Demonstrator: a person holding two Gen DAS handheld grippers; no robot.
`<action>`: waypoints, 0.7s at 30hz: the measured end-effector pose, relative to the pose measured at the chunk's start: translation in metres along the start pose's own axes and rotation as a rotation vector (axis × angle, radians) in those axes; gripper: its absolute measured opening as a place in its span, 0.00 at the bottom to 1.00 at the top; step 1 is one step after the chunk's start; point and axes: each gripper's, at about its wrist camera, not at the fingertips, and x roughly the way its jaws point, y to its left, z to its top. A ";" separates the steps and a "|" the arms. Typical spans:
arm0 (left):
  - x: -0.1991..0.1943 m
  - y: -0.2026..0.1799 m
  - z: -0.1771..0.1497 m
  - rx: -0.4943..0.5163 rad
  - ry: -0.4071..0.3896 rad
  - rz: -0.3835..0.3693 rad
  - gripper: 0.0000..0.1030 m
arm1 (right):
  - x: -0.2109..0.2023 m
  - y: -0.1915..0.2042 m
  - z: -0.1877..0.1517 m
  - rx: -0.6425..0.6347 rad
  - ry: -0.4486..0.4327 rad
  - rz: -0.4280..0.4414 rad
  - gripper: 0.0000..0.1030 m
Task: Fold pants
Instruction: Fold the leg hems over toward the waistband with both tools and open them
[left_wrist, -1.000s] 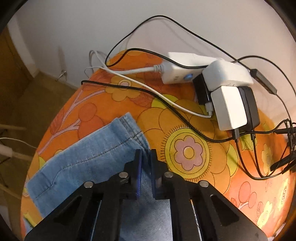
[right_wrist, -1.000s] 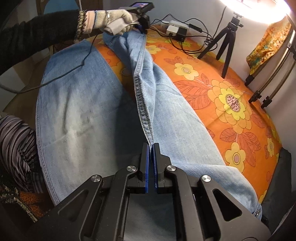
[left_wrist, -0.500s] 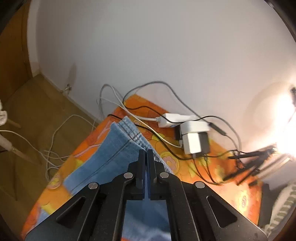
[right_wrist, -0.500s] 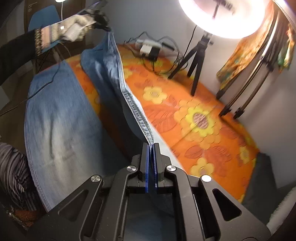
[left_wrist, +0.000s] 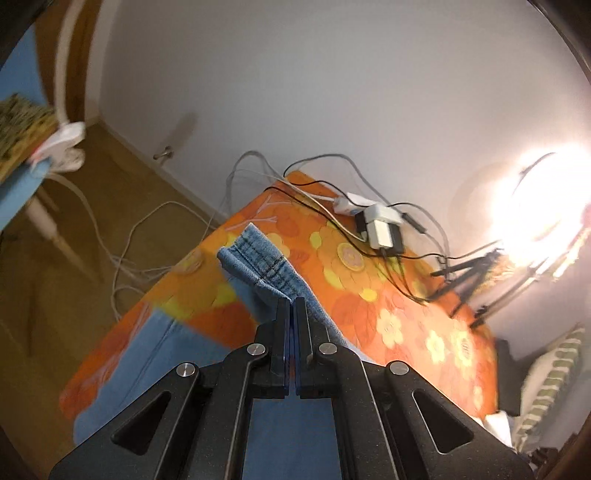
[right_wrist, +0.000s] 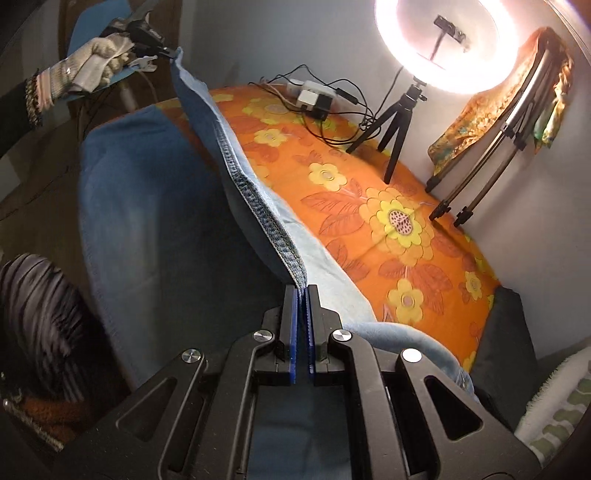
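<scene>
Surface: a bed under an orange flower-print cloth (right_wrist: 369, 192), with the other trouser leg lying flat along its near side.
Garment: pale blue denim pants (right_wrist: 147, 206); one leg is raised off the cloth, its stitched side seam (right_wrist: 255, 195) drawn taut as a ridge.
Long axis: the raised leg runs from the hem (left_wrist: 258, 254) at the far end to the upper leg at the near end, straight away from the right tongs.
Left gripper (left_wrist: 291, 306): jaws closed narrow on the hem corner, held high; the gloved hand (right_wrist: 92, 66) carrying it shows top left in the right wrist view.
Right gripper (right_wrist: 302, 291): jaws closed narrow on the seam.
Key relation: the flat leg lies left of the ridge, so the lifted leg probably swings over that way; the left hand is nearer the hem.
Clutter: a white power strip with plugs (right_wrist: 312, 96) and a black tripod (right_wrist: 397, 122) stand clear on the far side.
</scene>
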 end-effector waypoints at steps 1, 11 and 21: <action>-0.012 0.009 -0.011 -0.009 -0.015 -0.003 0.00 | -0.009 0.005 -0.005 0.001 -0.001 0.006 0.04; -0.018 0.105 -0.121 -0.157 0.106 0.029 0.00 | 0.020 0.080 -0.062 -0.105 0.203 0.138 0.04; -0.021 0.109 -0.131 -0.093 0.134 0.022 0.06 | 0.002 0.073 -0.007 -0.107 0.188 0.266 0.34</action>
